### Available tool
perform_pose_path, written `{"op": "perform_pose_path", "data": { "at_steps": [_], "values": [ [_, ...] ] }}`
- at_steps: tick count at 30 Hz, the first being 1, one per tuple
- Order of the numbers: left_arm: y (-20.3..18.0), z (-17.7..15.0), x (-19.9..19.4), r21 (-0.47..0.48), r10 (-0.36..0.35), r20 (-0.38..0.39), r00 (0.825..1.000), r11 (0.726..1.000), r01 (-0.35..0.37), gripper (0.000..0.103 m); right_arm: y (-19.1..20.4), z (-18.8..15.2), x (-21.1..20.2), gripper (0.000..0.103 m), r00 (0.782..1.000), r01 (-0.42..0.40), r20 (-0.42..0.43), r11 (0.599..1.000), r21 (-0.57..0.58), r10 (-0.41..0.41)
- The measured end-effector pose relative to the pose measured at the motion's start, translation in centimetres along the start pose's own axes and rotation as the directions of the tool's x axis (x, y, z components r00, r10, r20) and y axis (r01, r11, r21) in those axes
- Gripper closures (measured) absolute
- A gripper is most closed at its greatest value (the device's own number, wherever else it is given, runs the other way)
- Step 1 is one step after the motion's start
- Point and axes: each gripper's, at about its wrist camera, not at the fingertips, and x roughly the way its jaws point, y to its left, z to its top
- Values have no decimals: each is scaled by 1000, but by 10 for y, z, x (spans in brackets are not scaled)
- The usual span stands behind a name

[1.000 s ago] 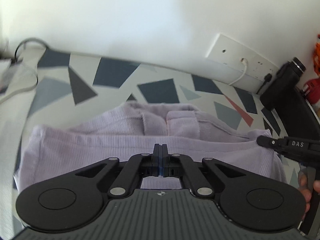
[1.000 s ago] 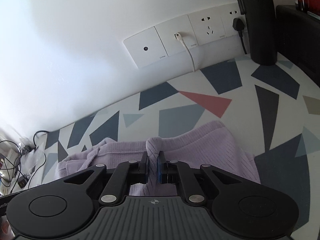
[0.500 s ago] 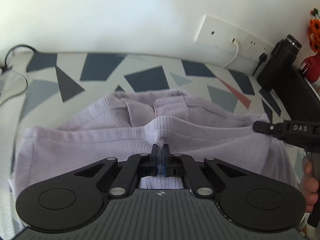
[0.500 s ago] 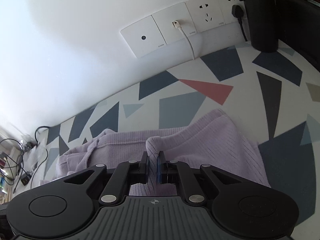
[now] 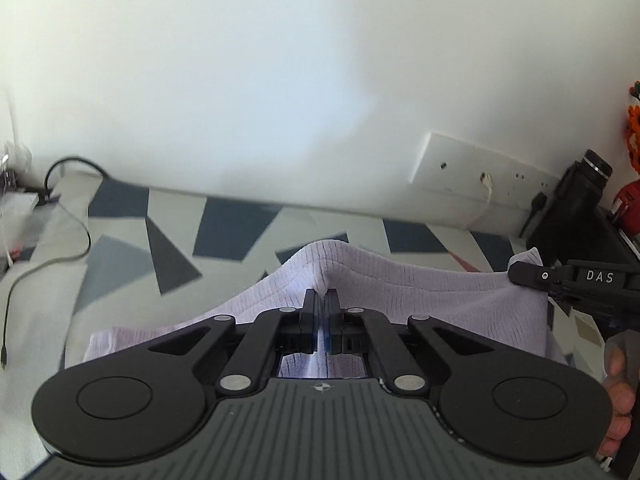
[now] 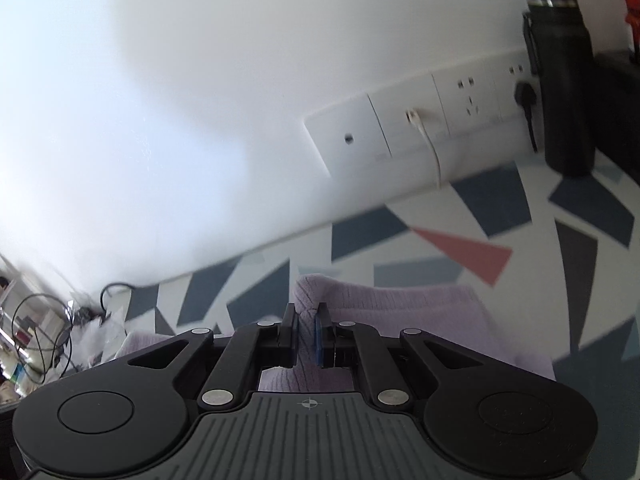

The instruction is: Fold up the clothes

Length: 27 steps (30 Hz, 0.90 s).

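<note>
Lilac ribbed garment [image 5: 420, 296] hangs between both claws above the desk [image 5: 248, 232], its lower part trailing on the patterned cover, so I judge a fold is under way, not laid down; the carry-over, release and smoothing remain. Left claw [image 5: 321, 300] is pinched tight on a peak of the cloth; right claw [image 6: 307, 312] is clamped on a bunched edge. Ahead, the desk lies bare up to the wall. A black flask [image 6: 560, 80] and socket panel [image 6: 420, 128] stand at the far right, loose cables [image 5: 48, 248] to the left, all clear of the fabric.
</note>
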Motion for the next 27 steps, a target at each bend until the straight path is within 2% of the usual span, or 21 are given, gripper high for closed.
{"op": "perform_pose_path", "data": {
  "at_steps": [3, 6, 9, 10, 11, 12, 13, 14, 15, 17, 19, 21, 24, 26, 27],
  "values": [
    [-2, -2, 31, 33, 50, -26, 998, 998, -49, 100, 2, 8, 21, 96, 1000, 13, 18, 1000, -10, -13],
    [5, -19, 75, 38, 84, -127, 988, 996, -80, 99, -4, 1, 63, 96, 997, 57, -47, 998, -30, -58],
    [12, -36, 92, 32, 77, -170, 982, 997, -72, 88, -15, -17, 107, 95, 980, 109, -162, 992, -60, -118],
    [15, -34, 86, 17, 46, -164, 985, 999, -44, 83, -17, -22, 114, 91, 974, 119, -184, 991, -61, -128],
    [19, -32, 80, 3, 15, -158, 987, 1000, -15, 73, -20, -26, 121, 84, 969, 128, -204, 990, -61, -138],
    [22, -30, 74, -11, -15, -151, 988, 1000, 14, 66, -21, -28, 121, 77, 969, 144, -191, 987, -65, -154],
    [28, -24, 63, -27, -41, -137, 990, 999, 37, 58, -22, -26, 117, 60, 969, 167, -173, 984, -63, -176],
    [37, -20, 47, -43, -29, -104, 994, 999, 25, 49, -24, -24, 110, 46, 972, 168, -158, 985, -43, -173],
    [45, -16, 32, -60, -17, -71, 997, 998, 13, 46, -29, -21, 101, 43, 979, 147, -140, 989, -8, -147],
    [61, -9, 1, -95, 9, -7, 1000, 995, -9, 43, -40, -15, 74, 42, 989, 125, -90, 988, 87, -117],
    [88, -10, -25, -168, 48, -6, 999, 985, -48, 44, -56, -10, 43, 41, 992, 128, -40, 975, 179, -123],
    [111, -22, -37, -218, 120, -57, 991, 967, -130, 44, -71, -12, 12, 41, 985, 167, 7, 953, 252, -175],
    [139, -50, -40, -247, 198, -165, 966, 940, -235, 44, -89, -26, -15, 40, 963, 261, -11, 920, 292, -269],
    [148, -66, -35, -254, 210, -223, 952, 930, -265, 46, -97, -36, -18, 40, 951, 307, -52, 911, 276, -304],
    [150, -73, -32, -259, 199, -234, 952, 931, -258, 48, -101, -42, -19, 41, 944, 329, -73, 906, 267, -322]
  ]
}}
